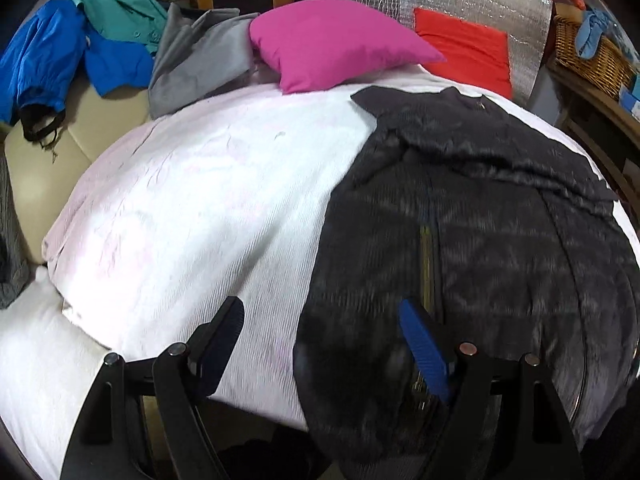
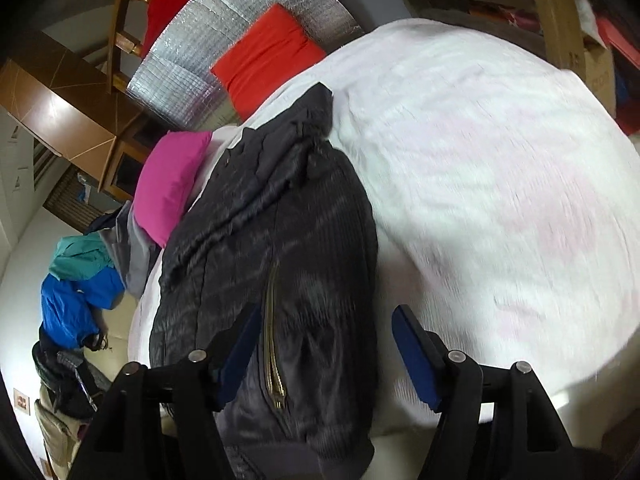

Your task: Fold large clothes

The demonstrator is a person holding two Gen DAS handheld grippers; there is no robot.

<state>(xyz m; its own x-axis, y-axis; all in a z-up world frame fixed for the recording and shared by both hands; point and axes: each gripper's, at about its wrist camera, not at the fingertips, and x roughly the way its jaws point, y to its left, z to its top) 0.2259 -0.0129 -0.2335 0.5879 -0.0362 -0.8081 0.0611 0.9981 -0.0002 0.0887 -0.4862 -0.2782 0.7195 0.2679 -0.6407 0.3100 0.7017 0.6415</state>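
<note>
Left gripper (image 1: 322, 344) and right gripper (image 2: 324, 354) both spread apart, gripping nothing. Black jacket (image 1: 460, 216) on white bedspread (image 1: 200, 200); hem cut off, frames motion-blurred.

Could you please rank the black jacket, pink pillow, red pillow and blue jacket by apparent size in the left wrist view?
1. Black jacket, though nearest the camera.
2. Pink pillow.
3. Blue jacket and red pillow look alike; the blue one is bunched up.

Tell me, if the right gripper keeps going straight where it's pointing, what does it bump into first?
Most likely the dark jacket. The right gripper is open and aims along it, with the gold zipper between its fingers. Depth is hard to judge, so it might skim the fabric before touching the white bed cover.
</note>
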